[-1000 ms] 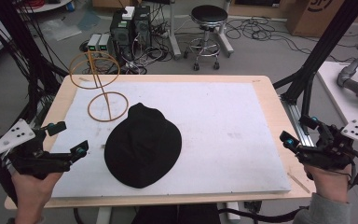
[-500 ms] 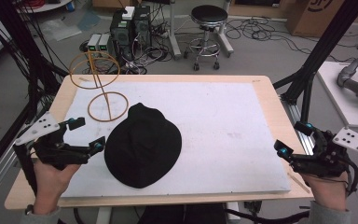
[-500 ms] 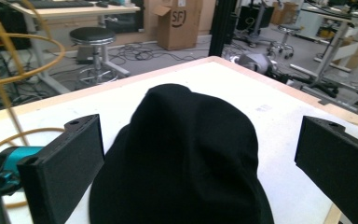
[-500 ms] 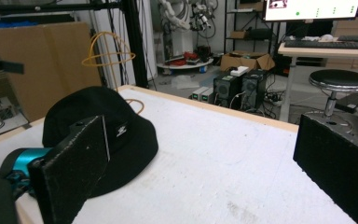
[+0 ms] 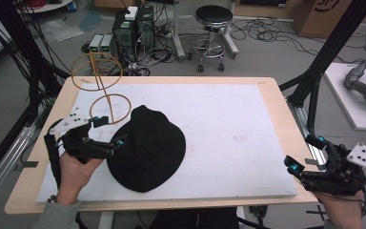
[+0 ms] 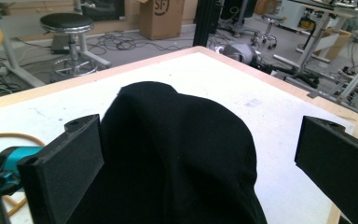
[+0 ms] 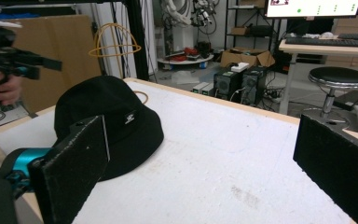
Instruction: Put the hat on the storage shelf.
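Hat (image 5: 147, 143), black, bucket type, lies crown up on the white board (image 5: 228, 119) that covers the worktop, in the left half and toward the near edge. Its brim rests flat; a small label shows on the crown's side in the right gripper view (image 7: 129, 117).

Left gripper (image 5: 109, 131) sits at the hat's left brim, jaws spread wide, one tip near the brim edge; whether it touches cannot be told from the high view. In the left gripper view the hat (image 6: 177, 154) lies between the two open jaws, neither pad pressed on it.

Right gripper (image 5: 305, 155) hangs at the near right corner of the worktop, well apart from the hat, jaws likewise wide and holding nothing.

Wire stand (image 5: 100, 83), yellow-brown, with one ring flat on the board and a domed hoop raised on a stem, occupies the far left corner just behind the hat and close to the left gripper. White board between the hat and the right gripper carries only faint stains.
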`<state>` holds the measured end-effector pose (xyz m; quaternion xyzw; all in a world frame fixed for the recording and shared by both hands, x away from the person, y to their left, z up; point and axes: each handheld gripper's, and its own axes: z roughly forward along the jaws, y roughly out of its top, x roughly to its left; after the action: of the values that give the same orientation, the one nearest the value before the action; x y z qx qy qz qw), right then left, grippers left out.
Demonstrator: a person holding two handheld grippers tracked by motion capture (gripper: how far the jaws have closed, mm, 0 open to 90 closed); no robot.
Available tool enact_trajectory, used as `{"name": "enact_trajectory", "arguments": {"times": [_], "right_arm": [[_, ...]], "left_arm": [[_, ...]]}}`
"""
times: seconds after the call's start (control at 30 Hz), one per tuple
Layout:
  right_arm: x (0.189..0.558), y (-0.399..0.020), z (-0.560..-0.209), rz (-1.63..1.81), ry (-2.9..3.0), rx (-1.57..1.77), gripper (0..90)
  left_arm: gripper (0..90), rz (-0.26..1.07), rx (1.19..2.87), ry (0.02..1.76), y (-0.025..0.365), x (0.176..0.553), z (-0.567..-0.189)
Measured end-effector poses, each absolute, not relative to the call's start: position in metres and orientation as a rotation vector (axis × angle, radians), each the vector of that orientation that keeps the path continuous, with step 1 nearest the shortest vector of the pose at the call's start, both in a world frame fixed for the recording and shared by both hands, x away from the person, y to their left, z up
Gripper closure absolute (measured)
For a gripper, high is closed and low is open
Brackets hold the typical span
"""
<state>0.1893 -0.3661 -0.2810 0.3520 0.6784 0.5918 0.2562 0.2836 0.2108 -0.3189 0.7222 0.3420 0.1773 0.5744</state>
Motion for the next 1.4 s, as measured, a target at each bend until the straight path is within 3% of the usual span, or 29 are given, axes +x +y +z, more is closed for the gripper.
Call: {"name": "enact_trajectory", "arguments": {"times": [1.0,1.17,1.3,1.37,1.4], "right_arm": [[0.153,-0.369,-0.289,1.563,1.866,0.964,2.8],[0.152,-0.369,-0.29,1.555,1.869,0.956,2.8],[0.154,-0.367,-0.291,1.555,1.876,0.962,2.8],[0.156,-0.366,-0.293,1.539,1.887,0.956,2.9],[0.156,-0.366,-0.293,1.539,1.887,0.956,2.9]], "left_arm": [[2.7,0.341,1.756,0.826,0.176,0.335,-0.34],[21.5,0.331,1.759,0.83,0.178,0.34,-0.342],[29.9,0.323,1.76,0.837,0.18,0.342,-0.343],[41.6,0.333,1.773,0.863,0.18,0.342,-0.343],[41.6,0.331,1.785,0.869,0.18,0.343,-0.344]]}}
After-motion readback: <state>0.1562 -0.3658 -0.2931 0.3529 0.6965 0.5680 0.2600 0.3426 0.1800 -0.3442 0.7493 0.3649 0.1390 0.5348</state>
